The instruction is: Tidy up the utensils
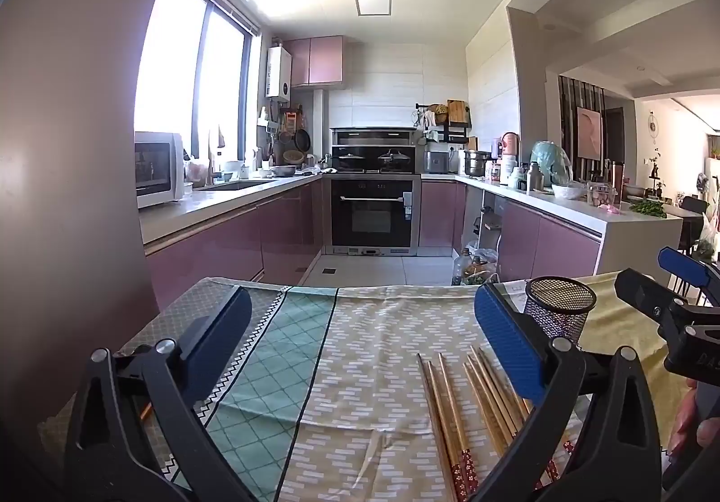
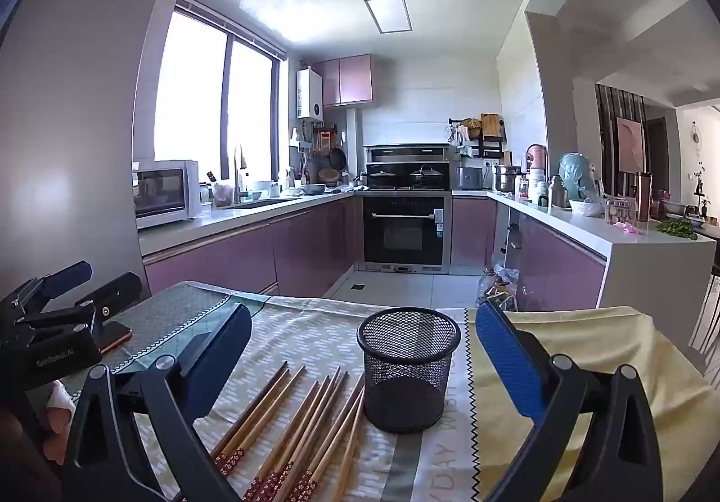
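The left gripper point(image 1: 360, 335) has its jaws wide apart and holds nothing; between its 2 blue pads there is only the patterned tablecloth point(image 1: 360, 367). The right gripper point(image 2: 360, 349) is also spread wide and grips nothing; the black mesh cup point(image 2: 408, 367) stands upright between its fingers in the right wrist view, not touched by them. The inside of the cup cannot be seen fully, but no utensil sticks out above its rim.

The wooden chopsticks point(image 2: 297, 425) lie loose on the cloth, just left of the cup and nearer than it; they spread like a fan, and their red patterned ends point to the near edge; the rightmost ones reach the foot of the cup. In the left wrist view the same chopsticks point(image 1: 468, 403) lie near the right finger, and the cup point(image 1: 559, 308) stands farther and to the right.

Under the right side of the cup begins a yellow cloth point(image 2: 585, 349); far behind is a kitchen with purple cabinets point(image 2: 252, 259) and a black oven point(image 2: 403, 230).
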